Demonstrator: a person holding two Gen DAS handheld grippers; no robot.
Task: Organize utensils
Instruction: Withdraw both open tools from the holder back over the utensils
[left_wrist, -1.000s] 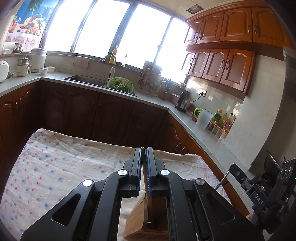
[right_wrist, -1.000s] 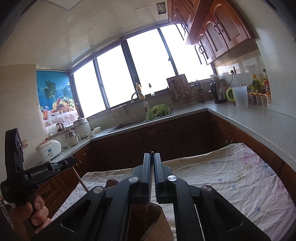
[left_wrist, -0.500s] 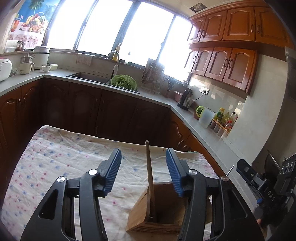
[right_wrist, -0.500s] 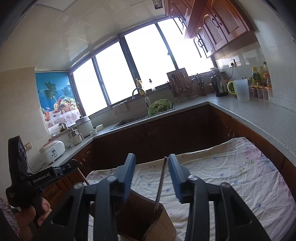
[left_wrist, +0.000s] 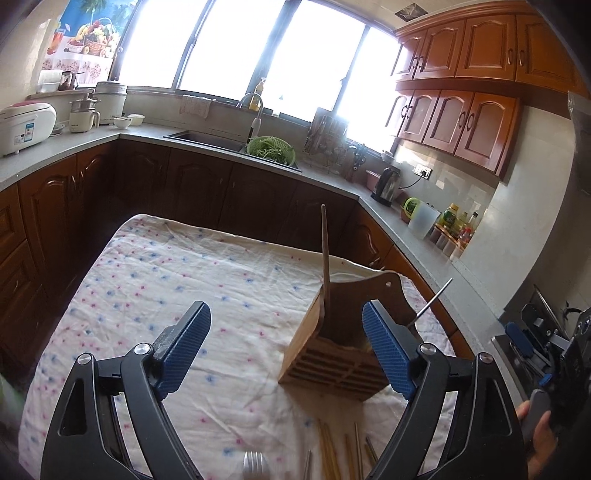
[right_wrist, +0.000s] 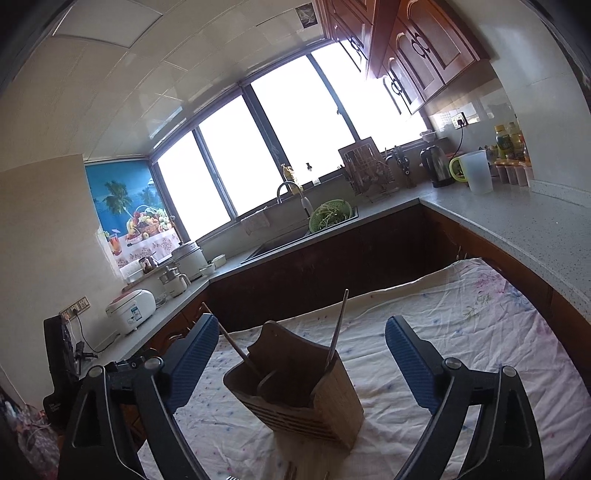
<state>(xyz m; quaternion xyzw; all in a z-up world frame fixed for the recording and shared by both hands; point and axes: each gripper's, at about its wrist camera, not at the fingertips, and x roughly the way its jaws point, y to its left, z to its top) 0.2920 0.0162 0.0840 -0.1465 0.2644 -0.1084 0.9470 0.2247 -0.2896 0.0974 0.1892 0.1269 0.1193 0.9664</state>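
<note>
A wooden utensil holder (left_wrist: 334, 347) stands on the flowered tablecloth (left_wrist: 184, 280); it also shows in the right wrist view (right_wrist: 295, 391). A wooden chopstick (left_wrist: 325, 258) and a metal chopstick (left_wrist: 430, 306) stand in it, seen too in the right wrist view as a wooden chopstick (right_wrist: 231, 341) and a metal chopstick (right_wrist: 338, 334). My left gripper (left_wrist: 286, 349) is open and empty, just in front of the holder. My right gripper (right_wrist: 301, 363) is open and empty, around the holder from its side. A fork (left_wrist: 255, 465) and several chopsticks (left_wrist: 332, 454) lie on the cloth near me.
Dark wooden cabinets and a grey counter (left_wrist: 332, 181) run behind and to the right of the table. A sink with a green colander (left_wrist: 271, 149), a kettle (left_wrist: 388, 182), bottles (left_wrist: 452, 221) and rice cookers (left_wrist: 26, 125) stand on the counter.
Both grippers were shut on a chopstick standing in the holder, then opened, let go and drew back and up. The chopsticks stay in the holder.
</note>
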